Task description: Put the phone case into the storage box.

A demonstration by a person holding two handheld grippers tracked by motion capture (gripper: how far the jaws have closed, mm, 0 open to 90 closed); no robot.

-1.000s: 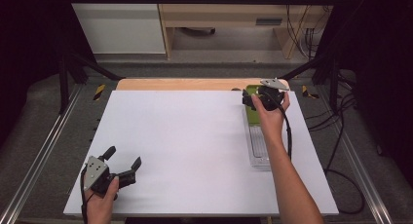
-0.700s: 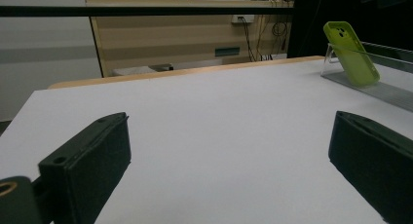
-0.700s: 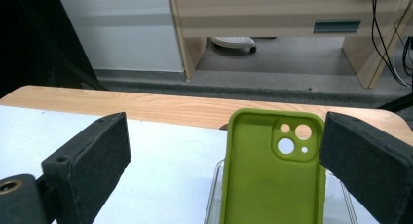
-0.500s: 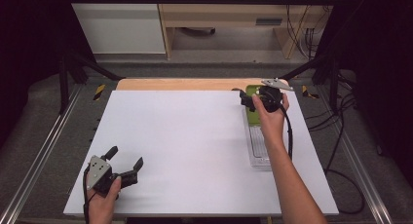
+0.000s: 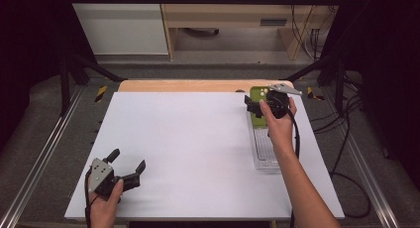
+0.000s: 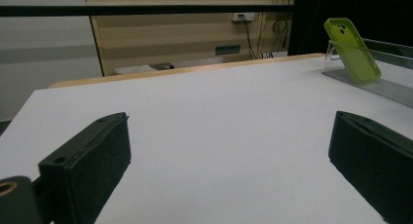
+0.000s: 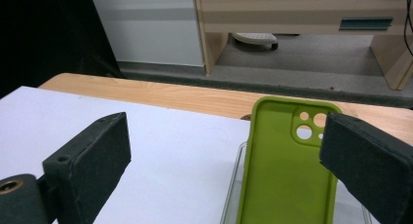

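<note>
High view, table (image 5: 198,153): white matte board over a pale wood top whose far edge shows; flat and bare, so I have free room to work.
Clear stand (image 5: 265,151): ribbed transparent acrylic tray along the table's right side, with an upright lip at its far end to prop things against.
Phone case (image 7: 287,170): lime-green, soft-looking, rounded corners, camera cut-outs at its top; it leans on the stand's far end, inner side toward my right gripper, tilted back so I judge a side grab is easy.
Right gripper (image 5: 258,108): jaws wide apart, holding nothing, black padded blocks straddling the case without touching, as far as I can tell.
Left gripper (image 5: 128,166): parked at the near left corner, well apart from the case, jaws spread, empty; I keep it out of the way.
</note>
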